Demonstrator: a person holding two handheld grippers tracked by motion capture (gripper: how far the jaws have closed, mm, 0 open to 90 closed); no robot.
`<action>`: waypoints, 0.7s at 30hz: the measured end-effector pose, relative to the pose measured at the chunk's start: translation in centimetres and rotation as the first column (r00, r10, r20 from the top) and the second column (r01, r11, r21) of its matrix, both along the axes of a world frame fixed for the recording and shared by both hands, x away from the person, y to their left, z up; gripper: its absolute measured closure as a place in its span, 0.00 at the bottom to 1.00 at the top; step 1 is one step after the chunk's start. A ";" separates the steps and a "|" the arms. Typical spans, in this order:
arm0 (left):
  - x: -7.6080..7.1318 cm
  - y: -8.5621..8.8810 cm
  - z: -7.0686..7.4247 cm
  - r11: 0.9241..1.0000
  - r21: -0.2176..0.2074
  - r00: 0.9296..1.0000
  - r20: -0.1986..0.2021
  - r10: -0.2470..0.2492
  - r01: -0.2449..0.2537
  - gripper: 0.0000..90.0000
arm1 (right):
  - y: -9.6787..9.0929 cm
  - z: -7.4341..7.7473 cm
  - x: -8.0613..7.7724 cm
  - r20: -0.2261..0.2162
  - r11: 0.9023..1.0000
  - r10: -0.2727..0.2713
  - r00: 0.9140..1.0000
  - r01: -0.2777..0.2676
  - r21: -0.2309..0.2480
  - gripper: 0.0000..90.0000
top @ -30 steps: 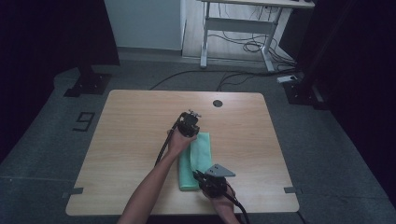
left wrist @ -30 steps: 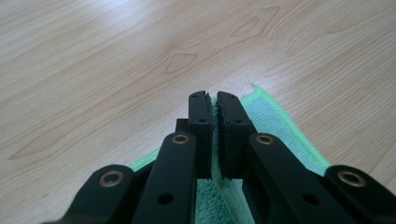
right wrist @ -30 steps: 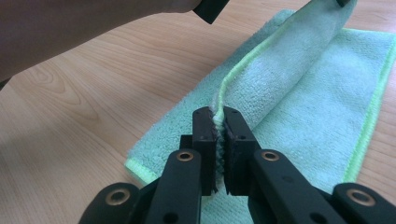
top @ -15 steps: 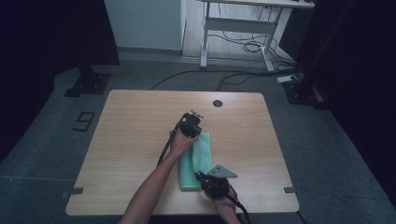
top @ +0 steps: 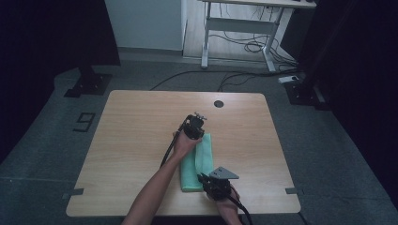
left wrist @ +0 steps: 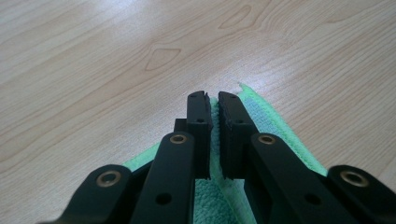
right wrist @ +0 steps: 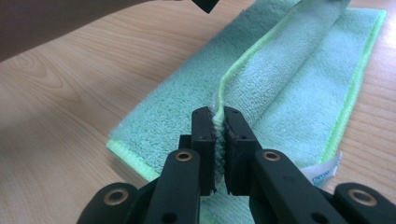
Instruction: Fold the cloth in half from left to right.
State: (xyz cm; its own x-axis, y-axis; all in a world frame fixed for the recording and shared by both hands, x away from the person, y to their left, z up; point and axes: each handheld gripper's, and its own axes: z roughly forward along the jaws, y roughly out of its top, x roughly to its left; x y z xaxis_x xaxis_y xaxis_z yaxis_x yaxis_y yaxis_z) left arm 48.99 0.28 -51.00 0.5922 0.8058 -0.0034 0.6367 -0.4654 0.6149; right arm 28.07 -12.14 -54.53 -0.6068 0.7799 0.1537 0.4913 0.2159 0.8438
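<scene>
Writing: white tag (right wrist: pixel 323 171) sewn at the cloth's near edge, just right of the right gripper's jaws; blue print on it, too small and cut off to read. Dark mark on the floor (top: pixel 83 122) left of the table, shaped like a "9" or a similar figure; uncertain.

Green cloth (top: pixel 193 166): microfibre, mint-green pile, brighter lime stitched hem. Long rectangle lying flat on the wooden table (top: pixel 136 136), running from the left gripper at its far end to the right gripper at its near end. Top layer raised as a ridge along its length, the hemmed edge standing up between the two grippers; lower layer flat on the wood either side of that ridge.

Left gripper (left wrist: pixel 212 107): jaws nearly together, pinching a thin fold of cloth at the far end; green hem visible just beyond and to the right of the tips, bare wood ahead.

Right gripper (right wrist: pixel 218 116): jaws clamped on the raised hemmed edge at the near end; cloth stretching away ahead of the tips, tag to the lower right.

Grey three-cornered plate (top: pixel 224 174) atop the right gripper in the high view. Round dark grommet (top: pixel 218 103) in the table beyond the left gripper.
</scene>
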 end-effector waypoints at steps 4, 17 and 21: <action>0.0 -0.2 -0.2 1.000 -0.002 1.000 -0.002 0.006 -0.006 0.93 | -0.2 0.0 0.0 -0.003 1.000 -0.006 1.000 0.006 -0.014 0.92; 0.1 -0.5 -0.4 1.000 -0.007 1.000 -0.003 0.004 -0.004 0.91 | -0.7 -0.2 0.1 -0.019 0.999 -0.026 0.999 0.026 -0.019 0.90; 0.0 -0.8 -0.3 1.000 -0.006 1.000 0.003 -0.004 0.004 0.91 | -0.9 -0.4 0.0 -0.020 0.999 -0.031 0.999 0.031 -0.021 0.89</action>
